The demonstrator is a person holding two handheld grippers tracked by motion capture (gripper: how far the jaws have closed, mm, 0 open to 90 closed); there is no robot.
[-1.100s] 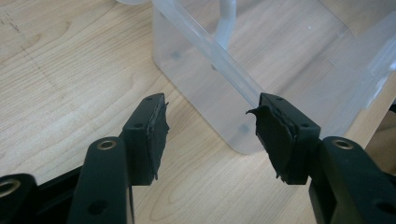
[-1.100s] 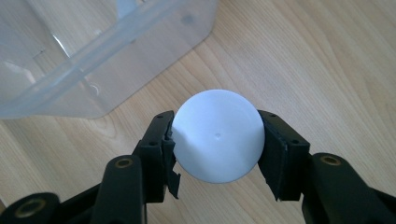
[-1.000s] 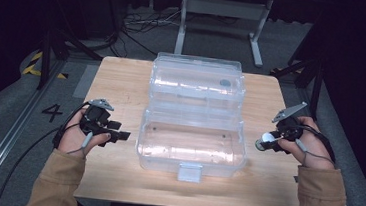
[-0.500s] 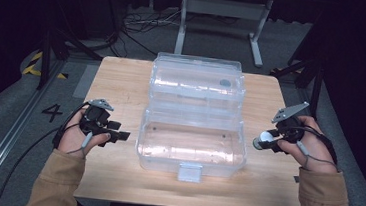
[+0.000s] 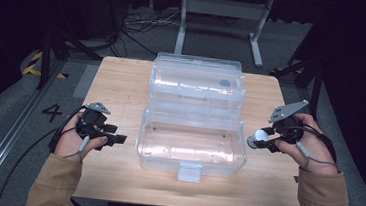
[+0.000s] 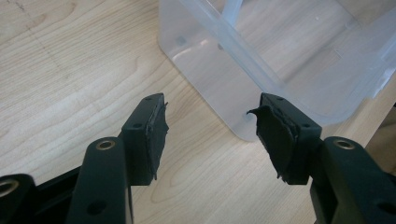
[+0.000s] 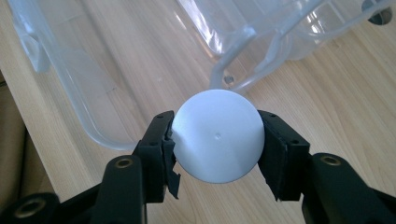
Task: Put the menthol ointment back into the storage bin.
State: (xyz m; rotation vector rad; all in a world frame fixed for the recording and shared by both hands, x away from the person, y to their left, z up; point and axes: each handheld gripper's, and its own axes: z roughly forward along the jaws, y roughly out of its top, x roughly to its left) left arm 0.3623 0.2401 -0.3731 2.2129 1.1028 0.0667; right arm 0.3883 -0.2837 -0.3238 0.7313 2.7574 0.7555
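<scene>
**Spotter:** Where's the ball right now?

**Operator:** I've got the white ball [image 7: 217,135] pinched in my right gripper [image 5: 264,140], pads pressed on both sides of it, so the jaws stand about a ball's width apart. In the right gripper view it sits square between the pads, no tilt that I can make out. From the high view it hangs just off the right end of the clear plastic box [image 5: 191,144], above the wooden table [image 5: 123,77], not over the opening yet.

**Spotter:** So how far along would you call it?

**Operator:** Pickup done, drop-off not done, that's my read. The box lies open, lid [image 5: 198,81] folded back away from me, and the near tray looks empty apart from its own fittings. What's left, I'd judge, is carrying the ball over the right wall, letting go inside, and probably closing the lid on its front latch [image 5: 189,172].

**Spotter:** And your left side?

**Operator:** Left gripper [image 5: 112,138] is idle. Jaws spread wide with nothing between them. The left gripper view looks past the pads at bare wood and the rounded near-left corner of the box. It's near the box's left end but not touching it.

**Spotter:** Anything in the lid half?

**Operator:** One small dark spot [image 5: 225,82] towards its right end. Too small for me to say what it is.
</scene>
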